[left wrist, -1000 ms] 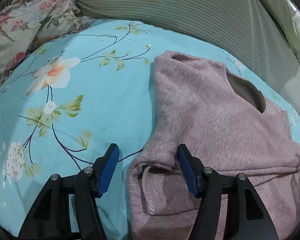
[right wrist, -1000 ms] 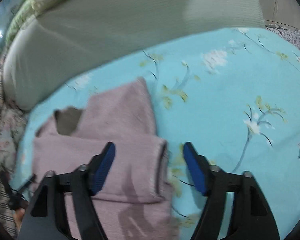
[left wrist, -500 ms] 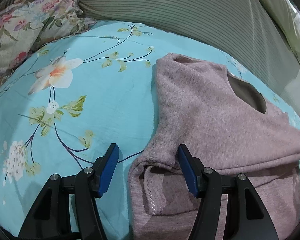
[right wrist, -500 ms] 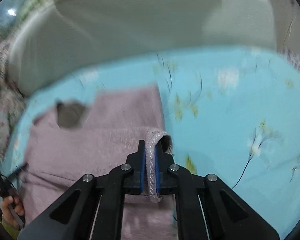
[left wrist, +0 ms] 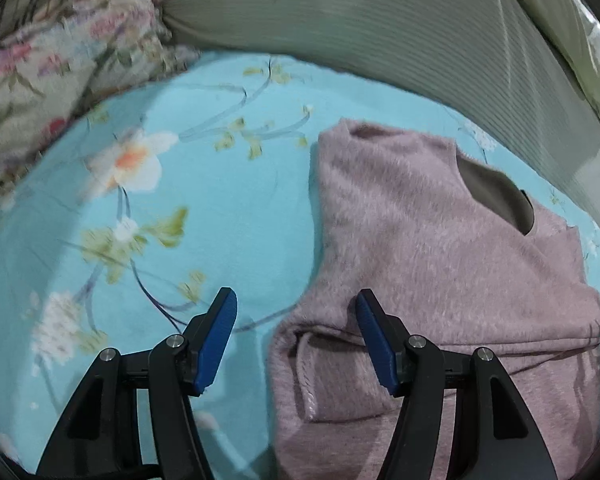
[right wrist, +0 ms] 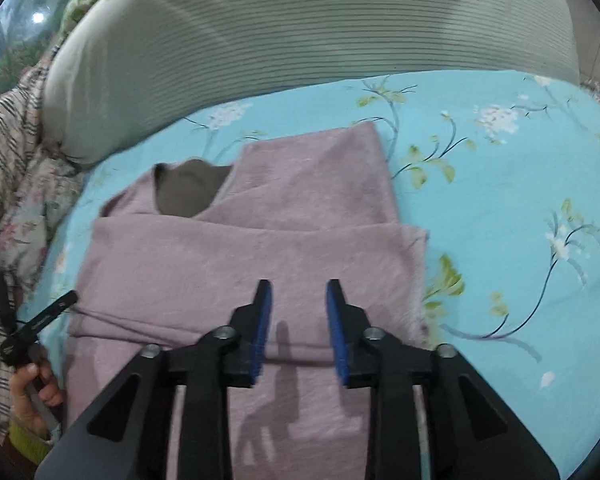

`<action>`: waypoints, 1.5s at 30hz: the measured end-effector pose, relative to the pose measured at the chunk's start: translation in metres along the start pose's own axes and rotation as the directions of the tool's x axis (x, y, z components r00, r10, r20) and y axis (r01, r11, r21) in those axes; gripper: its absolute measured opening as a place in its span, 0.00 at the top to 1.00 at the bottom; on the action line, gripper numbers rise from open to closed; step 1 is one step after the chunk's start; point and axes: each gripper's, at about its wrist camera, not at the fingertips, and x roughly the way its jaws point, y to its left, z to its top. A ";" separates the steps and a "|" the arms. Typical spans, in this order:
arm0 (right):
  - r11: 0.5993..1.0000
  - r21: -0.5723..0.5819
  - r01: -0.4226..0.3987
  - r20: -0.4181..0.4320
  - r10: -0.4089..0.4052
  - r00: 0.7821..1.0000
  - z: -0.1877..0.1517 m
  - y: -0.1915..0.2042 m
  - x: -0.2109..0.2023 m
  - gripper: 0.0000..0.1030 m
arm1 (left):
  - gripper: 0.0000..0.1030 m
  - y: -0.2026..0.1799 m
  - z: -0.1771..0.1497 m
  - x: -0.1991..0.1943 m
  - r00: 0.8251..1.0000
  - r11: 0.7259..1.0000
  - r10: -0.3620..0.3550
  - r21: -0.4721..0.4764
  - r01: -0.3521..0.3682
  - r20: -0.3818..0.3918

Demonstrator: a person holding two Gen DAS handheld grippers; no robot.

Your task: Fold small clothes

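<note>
A small mauve knit sweater point(left wrist: 428, 240) lies on a turquoise floral bedsheet point(left wrist: 180, 220), both sleeves folded across its body. My left gripper point(left wrist: 294, 334) is open and empty, straddling the sweater's left edge by a folded sleeve cuff point(left wrist: 308, 376). In the right wrist view the sweater point(right wrist: 260, 248) lies flat with the right sleeve laid across its front. My right gripper point(right wrist: 298, 328) is partly open and empty, just above the folded sleeve.
A grey-green striped pillow point(left wrist: 420, 28) lies along the far side of the bed; it also shows in the right wrist view point(right wrist: 300, 28). A floral pillow point(left wrist: 60, 60) sits at the far left. The left hand and its gripper handle point(right wrist: 32, 328) show at the sweater's left.
My right gripper shut on the right sleeve cuff, carried it across the sweater, then opened and let it go. My left gripper stayed open and shifted slightly.
</note>
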 end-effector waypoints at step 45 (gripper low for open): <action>0.912 0.061 -0.407 -0.122 0.411 0.903 -0.275 -0.083 -0.182 0.94 | 0.95 0.057 -0.256 -0.168 0.840 0.873 -0.467 0.007 0.488 -0.278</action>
